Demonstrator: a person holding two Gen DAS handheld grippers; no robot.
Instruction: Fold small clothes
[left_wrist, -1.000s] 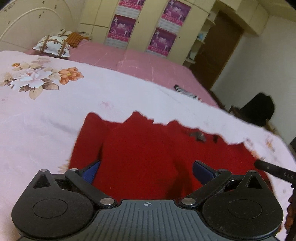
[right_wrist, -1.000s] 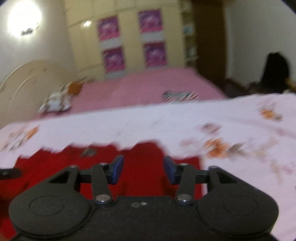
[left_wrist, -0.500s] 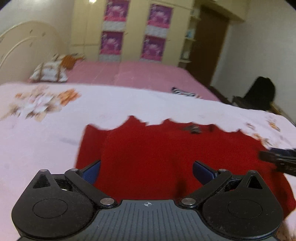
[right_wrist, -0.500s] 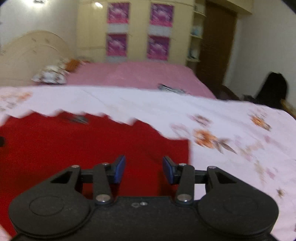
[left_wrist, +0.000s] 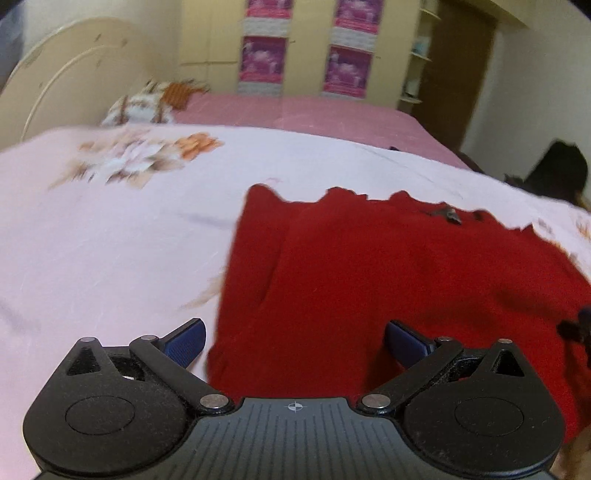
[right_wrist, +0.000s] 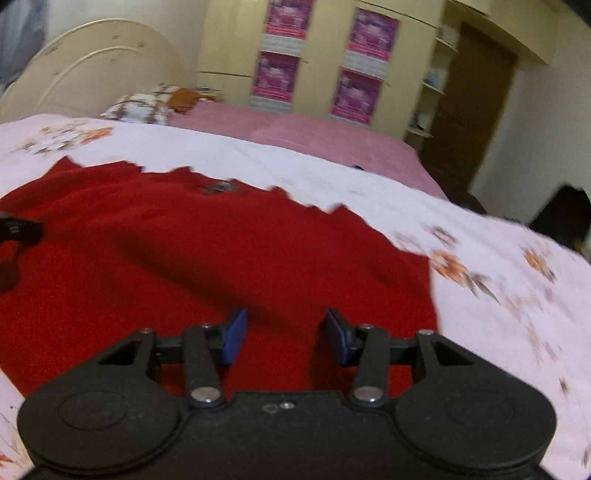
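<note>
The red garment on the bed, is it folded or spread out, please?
Mostly spread: the red garment lies flat and wide on the sheet; one overlapping layer shows at its left side.

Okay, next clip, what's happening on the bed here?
A person holds handheld tongs in each hand over a red garment spread on a pale pink floral bedsheet. The left tongs hang open over the garment's left edge, one fingertip above the sheet. The right tongs are open above its right side, near the edge. Neither grips the fabric, and no fold looks started. Both views are motion-blurred, so finer detail is unclear.
</note>
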